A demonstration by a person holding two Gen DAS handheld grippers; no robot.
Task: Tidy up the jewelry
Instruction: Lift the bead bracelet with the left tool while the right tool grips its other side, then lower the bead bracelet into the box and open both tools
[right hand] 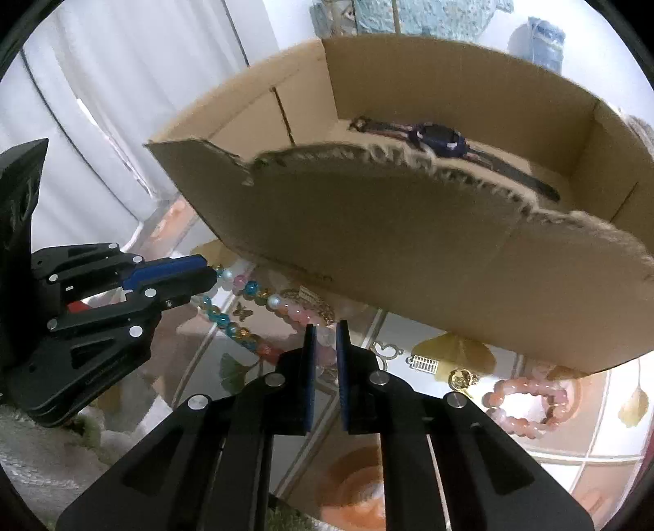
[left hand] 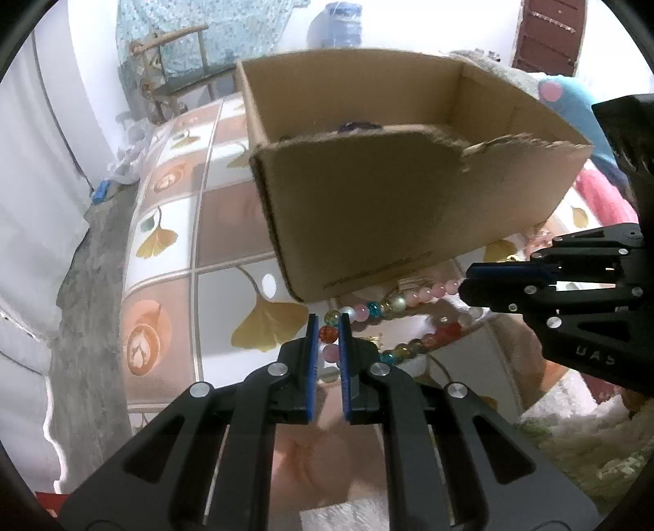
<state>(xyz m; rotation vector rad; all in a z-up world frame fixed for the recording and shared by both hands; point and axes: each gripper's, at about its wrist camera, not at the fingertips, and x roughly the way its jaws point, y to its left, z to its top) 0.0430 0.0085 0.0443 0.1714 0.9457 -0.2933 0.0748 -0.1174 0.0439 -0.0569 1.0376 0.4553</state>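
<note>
A loop of many-coloured beads, the bead bracelet [left hand: 392, 310], hangs stretched between my two grippers in front of the cardboard box [left hand: 408, 196]. My left gripper [left hand: 328, 333] is shut on its red and pink beads. My right gripper [right hand: 325, 341] is shut on its pink beads at the other end; it shows in the left wrist view [left hand: 464, 282]. The bracelet [right hand: 253, 294] runs from the left gripper [right hand: 210, 273] to the right one. A dark wristwatch [right hand: 441, 141] lies inside the box [right hand: 408, 245].
On the patterned tabletop [right hand: 552, 469] lie a pink bead bracelet [right hand: 527, 404], a gold charm [right hand: 460, 378], a small silver charm [right hand: 423, 363] and a gold chain [right hand: 314, 302]. A wooden chair [left hand: 175, 69] and water bottle [left hand: 339, 24] stand behind.
</note>
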